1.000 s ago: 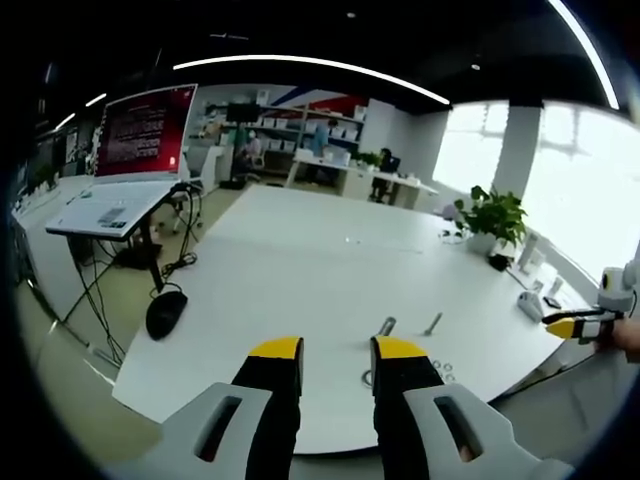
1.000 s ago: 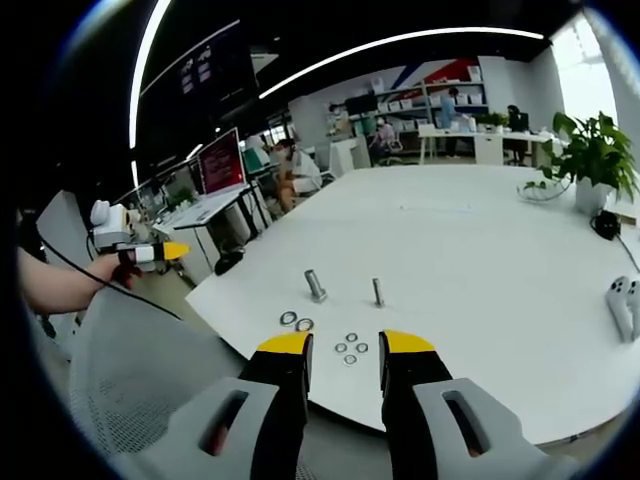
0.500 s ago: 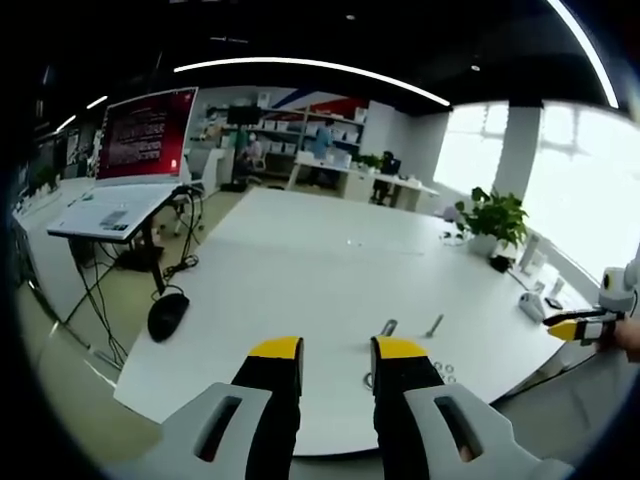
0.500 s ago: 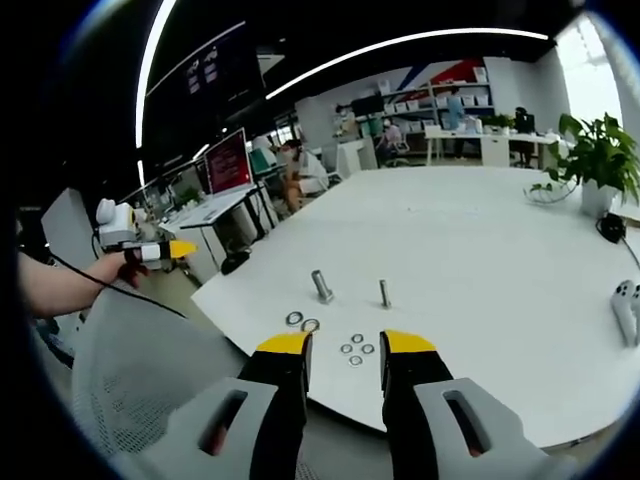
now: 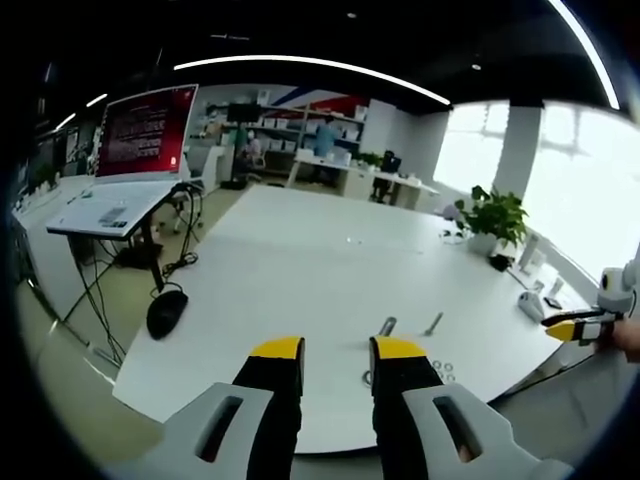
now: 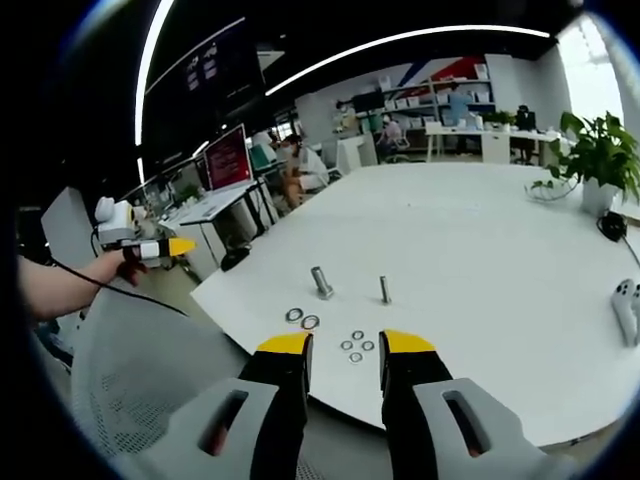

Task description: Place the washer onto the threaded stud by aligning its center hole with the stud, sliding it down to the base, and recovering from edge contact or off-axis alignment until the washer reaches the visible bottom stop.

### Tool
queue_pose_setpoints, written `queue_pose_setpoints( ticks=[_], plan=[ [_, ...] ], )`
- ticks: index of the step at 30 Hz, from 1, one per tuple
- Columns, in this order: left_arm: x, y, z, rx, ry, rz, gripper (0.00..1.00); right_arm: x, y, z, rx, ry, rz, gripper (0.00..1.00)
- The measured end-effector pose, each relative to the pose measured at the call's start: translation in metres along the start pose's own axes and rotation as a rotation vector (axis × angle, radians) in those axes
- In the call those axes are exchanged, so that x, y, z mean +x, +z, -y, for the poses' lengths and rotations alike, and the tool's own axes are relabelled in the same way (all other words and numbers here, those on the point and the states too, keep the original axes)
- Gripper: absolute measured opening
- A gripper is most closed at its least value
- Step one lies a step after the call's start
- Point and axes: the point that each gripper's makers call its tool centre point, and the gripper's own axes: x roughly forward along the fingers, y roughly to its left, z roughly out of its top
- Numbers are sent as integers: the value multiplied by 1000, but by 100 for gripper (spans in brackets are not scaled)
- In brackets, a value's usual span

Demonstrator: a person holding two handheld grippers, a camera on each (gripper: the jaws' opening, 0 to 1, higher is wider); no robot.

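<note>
Large white desk (image 6: 480, 230) carries all the parts near its front edge. A mesh chair back (image 6: 140, 370) sits below that edge in the right gripper view.

Right tongs (image 6: 345, 355): jaws apart, nothing between them, held off the desk just short of its edge. Left tongs (image 5: 337, 358): also released, empty, likewise short of the desk edge; seen from the right gripper view they sit in a hand (image 6: 105, 268) well off to the side, yellow tips pointing toward the desk.

Thick stud (image 6: 321, 282) stands upright, long axis vertical, threaded end up. Thinner stud (image 6: 385, 290) stands beside it, also upright, the two apart. In the left gripper view both lean with the lens: thick (image 5: 387, 326), thin (image 5: 433, 323).

Two larger washers (image 6: 302, 318) lie flat, side by side, just in front of the thick stud. Four small washers (image 6: 355, 345) lie flat in a loose cluster in front of the thin stud, holes facing up
</note>
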Motion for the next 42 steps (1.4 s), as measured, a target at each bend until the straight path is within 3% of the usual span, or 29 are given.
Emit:
queue_pose_setpoints(
  ticks=[29, 42],
  plan=[
    [0, -5, 7, 11, -14, -31, 23, -1, -4, 12, 47, -60, -13, 29],
    [1, -10, 7, 7, -11, -61, 23, -1, -3, 11, 53, -53, -7, 29]
  ],
)
